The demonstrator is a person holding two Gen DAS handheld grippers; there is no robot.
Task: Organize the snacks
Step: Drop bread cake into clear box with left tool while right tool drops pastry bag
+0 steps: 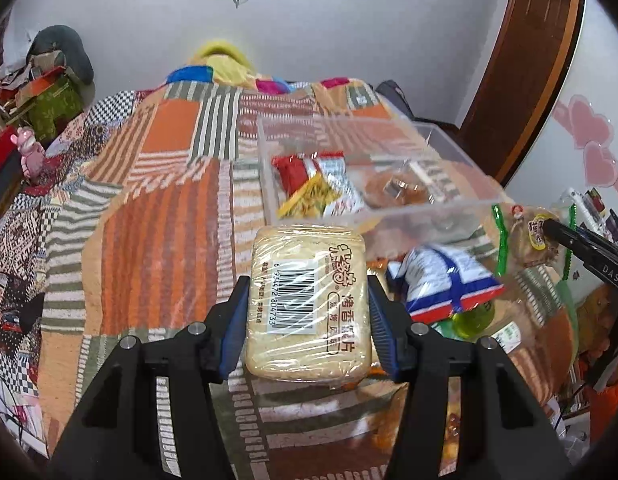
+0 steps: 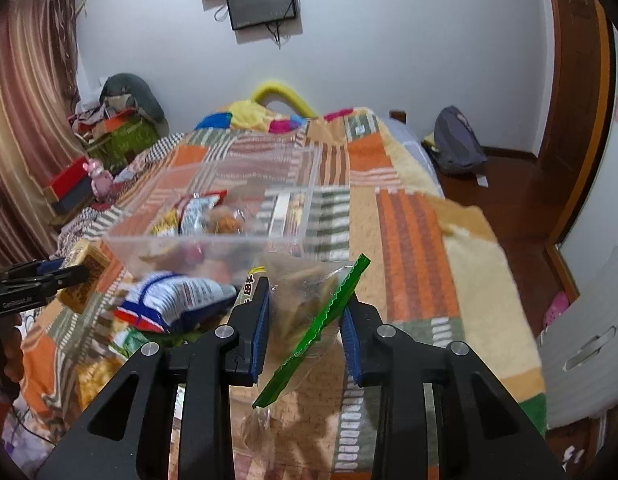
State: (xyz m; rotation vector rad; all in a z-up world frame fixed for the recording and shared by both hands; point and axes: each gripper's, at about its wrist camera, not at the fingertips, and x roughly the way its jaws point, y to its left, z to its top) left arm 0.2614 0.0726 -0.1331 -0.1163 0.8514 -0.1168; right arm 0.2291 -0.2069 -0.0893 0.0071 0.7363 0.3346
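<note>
Left tool (image 1: pixel 307 322): closed on a cling-wrapped cracker block (image 1: pixel 307 308); the blue pads are pressed against its two long sides, barcode face up.
Cracker block: held above the bedspread, just at 6 o'clock of the clear bin; in the right wrist view it is seen at 9 o'clock (image 2: pixel 83 280).
Right tool (image 2: pixel 305 330): closed on a clear cookie bag with green serrated edges (image 2: pixel 309 320); the bag is pinched between the blue pads, one green edge slanting down toward 7 o'clock.
Cookie bag: seen in the left wrist view at 3 o'clock (image 1: pixel 529 236), gripped by a dark fingertip, lifted off the bedspread.
Clear bin (image 1: pixel 389 208): set on the bed at 12 to 1 o'clock of the left tool; a red-and-yellow packet (image 1: pixel 305 184) and a round brown snack (image 1: pixel 393 192) are held inside.
Blue-and-white packet (image 1: pixel 449 280): lying on the bedspread between the two tools, near the bin's front wall.
Bedspread (image 1: pixel 169 220): orange, green and white patchwork, spread under everything.
Wall screen (image 2: pixel 265 4): mounted at 12 o'clock.
</note>
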